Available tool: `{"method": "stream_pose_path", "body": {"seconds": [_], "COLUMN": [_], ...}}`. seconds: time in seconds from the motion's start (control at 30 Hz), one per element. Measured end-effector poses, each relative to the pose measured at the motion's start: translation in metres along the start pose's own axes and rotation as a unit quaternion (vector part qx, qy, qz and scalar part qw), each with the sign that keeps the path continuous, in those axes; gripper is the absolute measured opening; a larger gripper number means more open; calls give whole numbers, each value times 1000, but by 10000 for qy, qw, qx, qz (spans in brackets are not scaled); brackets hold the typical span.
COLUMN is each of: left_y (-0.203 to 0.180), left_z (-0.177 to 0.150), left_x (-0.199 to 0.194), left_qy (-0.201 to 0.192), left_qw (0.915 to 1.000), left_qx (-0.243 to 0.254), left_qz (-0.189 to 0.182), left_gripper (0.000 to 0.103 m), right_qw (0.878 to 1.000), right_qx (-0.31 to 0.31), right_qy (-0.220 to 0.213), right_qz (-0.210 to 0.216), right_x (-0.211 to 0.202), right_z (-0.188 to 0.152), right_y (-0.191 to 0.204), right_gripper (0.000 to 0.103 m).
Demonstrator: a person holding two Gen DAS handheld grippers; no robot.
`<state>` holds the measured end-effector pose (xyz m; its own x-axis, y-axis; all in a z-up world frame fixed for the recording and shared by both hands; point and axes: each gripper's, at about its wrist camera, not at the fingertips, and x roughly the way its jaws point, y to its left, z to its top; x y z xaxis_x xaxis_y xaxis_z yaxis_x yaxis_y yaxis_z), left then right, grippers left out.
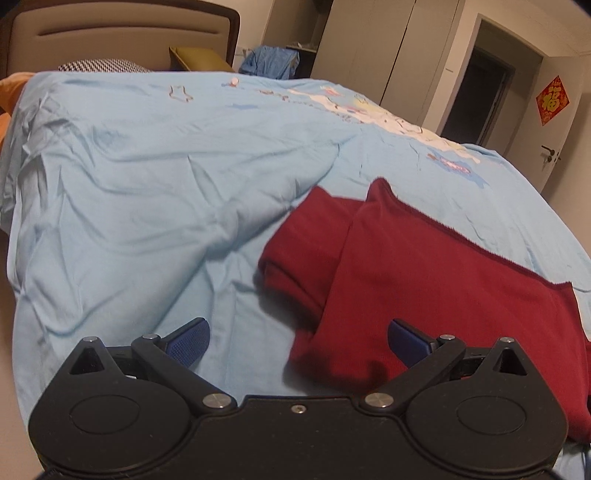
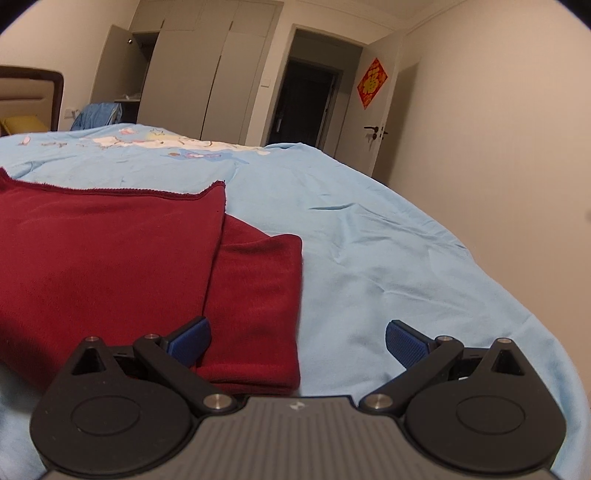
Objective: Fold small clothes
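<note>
Light-blue bedspread (image 1: 147,184) is carrying the folded red garment (image 1: 424,280) near its front edge; left gripper (image 1: 297,339) and right gripper (image 2: 297,339) are hovering spread wide, gripping nothing.

Matt knitted red garment (image 1: 424,280), smooth light-blue cloth bedcover (image 1: 147,177); matt black plastic grippers, textured blue pads (image 2: 190,341)

- We're in a home bedroom: a wide bed under a rumpled light-blue printed quilt (image 1: 147,177).
- Padded beige headboard with dark wooden frame (image 1: 122,33).
- Tall grey built-in wardrobe (image 2: 207,70), red diamond-shaped door decoration (image 2: 372,83).
</note>
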<state>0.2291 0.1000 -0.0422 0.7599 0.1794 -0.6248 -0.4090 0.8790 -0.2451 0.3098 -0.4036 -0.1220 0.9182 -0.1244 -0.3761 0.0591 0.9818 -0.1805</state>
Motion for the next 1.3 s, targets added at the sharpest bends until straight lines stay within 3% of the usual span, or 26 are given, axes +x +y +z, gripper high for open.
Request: {"method": "stream_pose_path", "body": {"seconds": [0.23,0.33,0.4,0.53,0.73,0.97,1.13,1.3], "left_y": [3,6,6,7,11,15,17,15], "left_z": [-4,-5,-4,-4,-3,0,-1,-2], "left_x": [1,6,9,10,12,16,17,19], "left_qy": [203,296,327,332,406,488,511,517], "left_qw": [9979,9964,9961,9956,9952,9949,9949,9953], "left_qx": [-299,-452,-500,-591,-630,-661,-638,-606], "left_qz": [-537,-659,-647,-651,-621,-583,-583,-552], "left_gripper": [102,102,102,102,102,102,102,102], "right_qw": [9988,9957,9942,9959,9941,9798,9779,9801], "right_qx": [438,834,936,710,257,-347,-770,-874], "right_qy": [193,-318,-497,-543,-563,-794,-623,-358], "right_qz": [96,-266,-191,95,892,1800,1843,1749], "right_x": [-2,-26,-36,-38,-32,-32,-27,-21], "right_z": [8,18,27,44,62,76,72,54], "right_y": [-14,-21,-23,-7,42,109,139,142], "right_gripper": [103,103,103,103,103,103,103,103]}}
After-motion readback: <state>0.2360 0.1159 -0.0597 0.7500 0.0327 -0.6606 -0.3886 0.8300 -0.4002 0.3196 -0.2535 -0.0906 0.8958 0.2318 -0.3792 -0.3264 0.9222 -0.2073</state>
